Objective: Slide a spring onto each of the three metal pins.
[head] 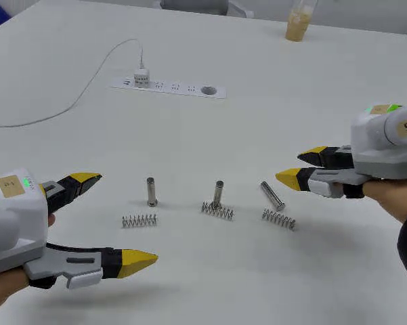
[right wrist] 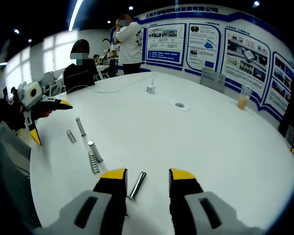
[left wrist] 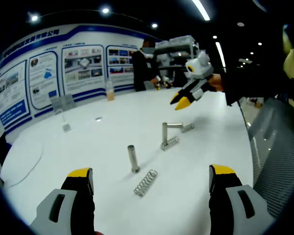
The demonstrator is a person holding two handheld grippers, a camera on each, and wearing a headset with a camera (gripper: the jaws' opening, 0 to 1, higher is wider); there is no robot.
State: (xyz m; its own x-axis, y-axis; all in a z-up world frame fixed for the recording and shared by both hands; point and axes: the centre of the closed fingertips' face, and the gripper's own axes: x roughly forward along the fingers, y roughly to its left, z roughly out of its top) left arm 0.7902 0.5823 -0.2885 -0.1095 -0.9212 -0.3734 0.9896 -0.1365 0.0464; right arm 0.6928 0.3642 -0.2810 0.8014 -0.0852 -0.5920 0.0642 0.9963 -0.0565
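Nothing is threaded so far. On the white table (head: 257, 135) the left pin (head: 151, 191) and middle pin (head: 218, 194) stand upright, while the right pin (head: 272, 196) lies on its side. The left spring (head: 139, 221), middle spring (head: 217, 211) and right spring (head: 279, 219) each lie just on the near side of their pins. The left gripper (head: 115, 220) holds its jaws spread wide by the left spring. The right gripper (head: 299, 167) hovers with its jaws parted and empty beside the fallen pin. I'd pinch a spring lightly near one end, leaving its bore clear, and line it up over the pin's top before lowering it.
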